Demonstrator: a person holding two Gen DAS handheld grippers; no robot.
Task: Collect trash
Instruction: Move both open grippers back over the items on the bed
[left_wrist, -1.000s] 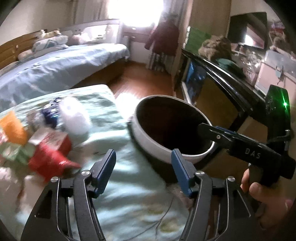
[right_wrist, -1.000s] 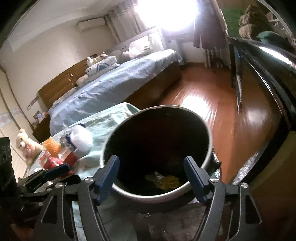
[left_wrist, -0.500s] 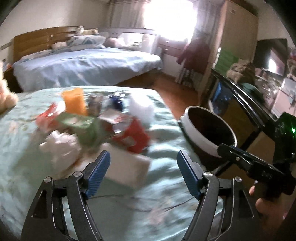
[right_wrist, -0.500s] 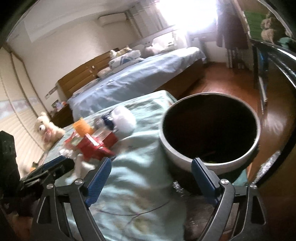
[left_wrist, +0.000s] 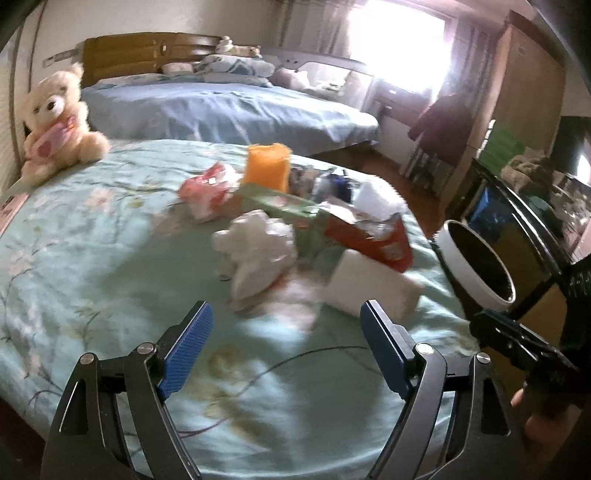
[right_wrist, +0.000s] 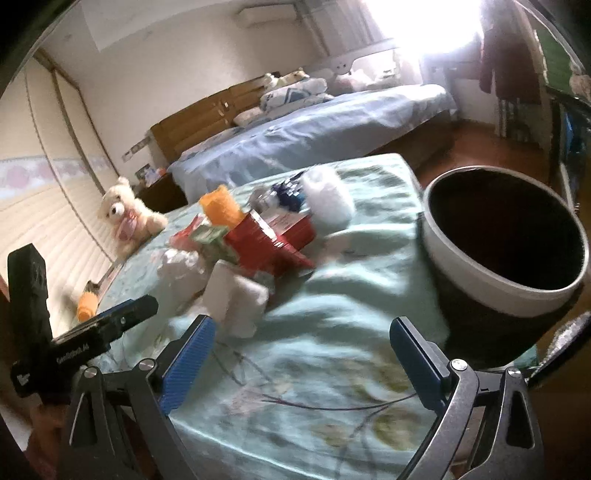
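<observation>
White lettering on the left hand-held gripper (right_wrist: 146, 308) is possibly "GenRobot.AI".

There is one trash bin (left_wrist: 476, 266) at the far right. There are two beds: one green bed (left_wrist: 92, 258) near us and one blue bed (left_wrist: 221, 110) far back. One teddy bear (left_wrist: 55, 122) sits at the far left. There are two hand-held grippers: one left hand-held gripper (left_wrist: 286, 345) and one right hand-held gripper (right_wrist: 303, 356).

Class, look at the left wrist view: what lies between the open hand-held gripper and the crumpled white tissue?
Only bare floral bedsheet separates the left hand-held gripper from the crumpled white tissue.
</observation>
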